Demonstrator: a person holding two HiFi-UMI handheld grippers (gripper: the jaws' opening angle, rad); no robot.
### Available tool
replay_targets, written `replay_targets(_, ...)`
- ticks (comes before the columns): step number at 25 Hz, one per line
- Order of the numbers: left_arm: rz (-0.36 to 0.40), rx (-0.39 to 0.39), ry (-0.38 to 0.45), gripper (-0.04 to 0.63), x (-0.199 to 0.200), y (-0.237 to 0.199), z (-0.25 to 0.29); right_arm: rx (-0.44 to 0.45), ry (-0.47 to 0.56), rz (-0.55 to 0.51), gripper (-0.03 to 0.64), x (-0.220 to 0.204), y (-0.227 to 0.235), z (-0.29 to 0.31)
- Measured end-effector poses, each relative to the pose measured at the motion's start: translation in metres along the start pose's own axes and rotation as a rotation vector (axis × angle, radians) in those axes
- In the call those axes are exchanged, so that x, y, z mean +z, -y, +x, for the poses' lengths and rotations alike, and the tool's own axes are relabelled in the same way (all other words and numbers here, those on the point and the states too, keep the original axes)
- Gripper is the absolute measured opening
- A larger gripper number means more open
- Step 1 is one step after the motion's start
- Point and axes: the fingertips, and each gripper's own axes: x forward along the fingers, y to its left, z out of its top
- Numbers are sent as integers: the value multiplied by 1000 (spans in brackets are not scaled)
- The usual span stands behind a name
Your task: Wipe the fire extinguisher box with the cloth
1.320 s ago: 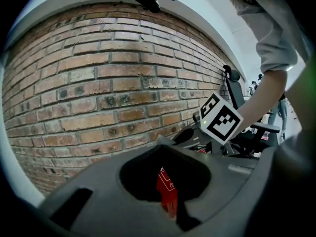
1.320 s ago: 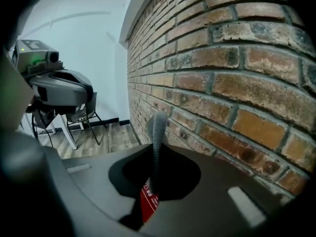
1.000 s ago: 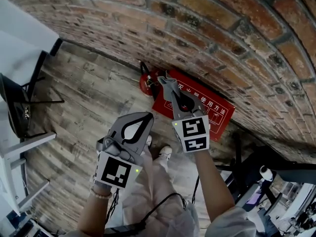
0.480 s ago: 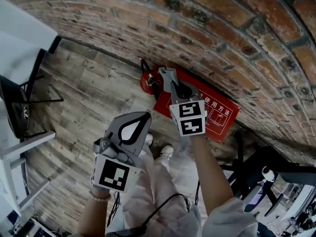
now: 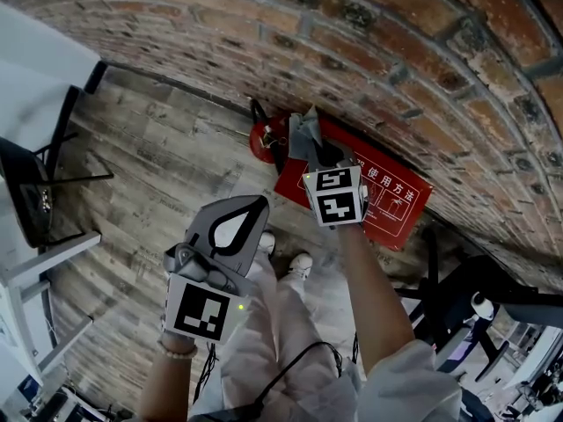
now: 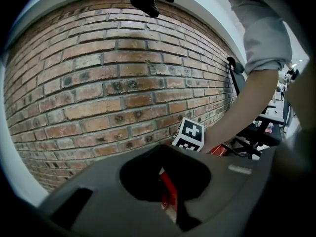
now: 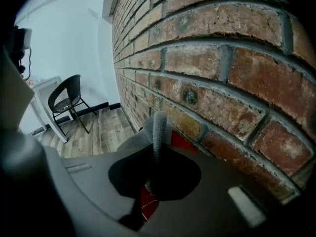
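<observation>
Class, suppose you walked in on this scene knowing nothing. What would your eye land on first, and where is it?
The red fire extinguisher box stands out most, lying at the foot of the brick wall. Next comes the right gripper, shut on a grey cloth and reaching over the box's left end. The left gripper hangs back nearer the person, shut on nothing.

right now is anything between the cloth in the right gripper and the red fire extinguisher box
Nothing visible. The right gripper is shut on the grey cloth, held at the left end of the red box; the extinguisher stands beside that end, not between.
</observation>
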Motion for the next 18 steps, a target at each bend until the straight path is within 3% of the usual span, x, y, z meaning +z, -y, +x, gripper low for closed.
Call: replay_targets(18,24,-26,-15,-3,-2,9,13,-5,-1,5,18,-5,7,1)
